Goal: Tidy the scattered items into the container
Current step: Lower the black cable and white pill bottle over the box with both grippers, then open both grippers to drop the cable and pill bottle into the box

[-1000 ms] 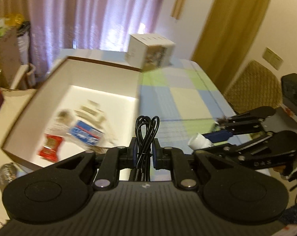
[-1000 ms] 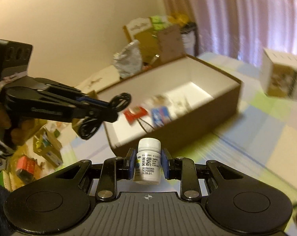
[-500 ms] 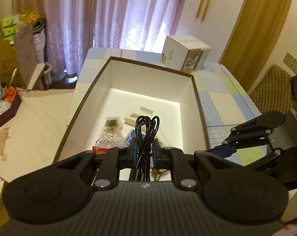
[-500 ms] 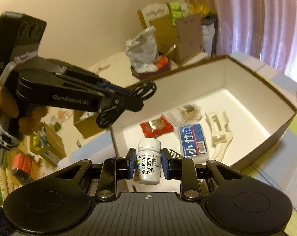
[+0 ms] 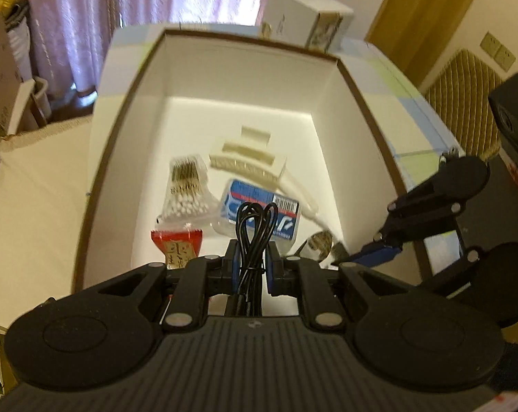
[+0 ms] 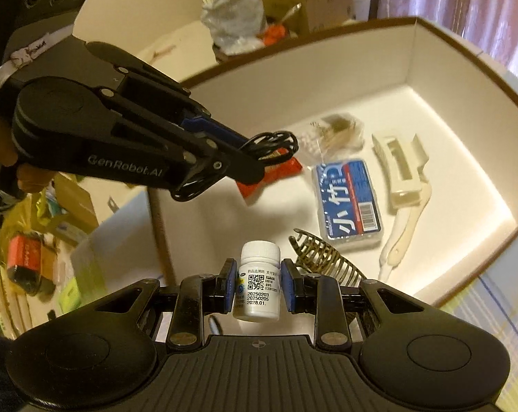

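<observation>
Delivery stage of the tidying task, both loads poised over the open container (image 5: 369,110). Left gripper (image 5: 252,267) clamped on a coiled black cable (image 5: 255,226), loops standing up between narrowly spaced jaws; same cable seen from the right wrist view dangling from the fingertips above the red packet (image 6: 276,175). Right gripper (image 6: 254,286) closed on a white pill bottle (image 6: 259,281), upright, label outward, pads pressed to both sides, held above the near end of the box floor.

Already lying inside: bag of cotton swabs (image 5: 187,189), blue tissue pack (image 6: 348,199), cream plastic piece with a long handle (image 6: 403,185), wire hair claw (image 6: 324,261) just beside the bottle.

Likely next move: lower each tool a little, then spread the jaws over bare floor. Free space for the bottle apparently left of the hair claw; for the cable, the clear patch near the red packet. Risk, as a judgement: bottle toppling and rolling if released from height.
</observation>
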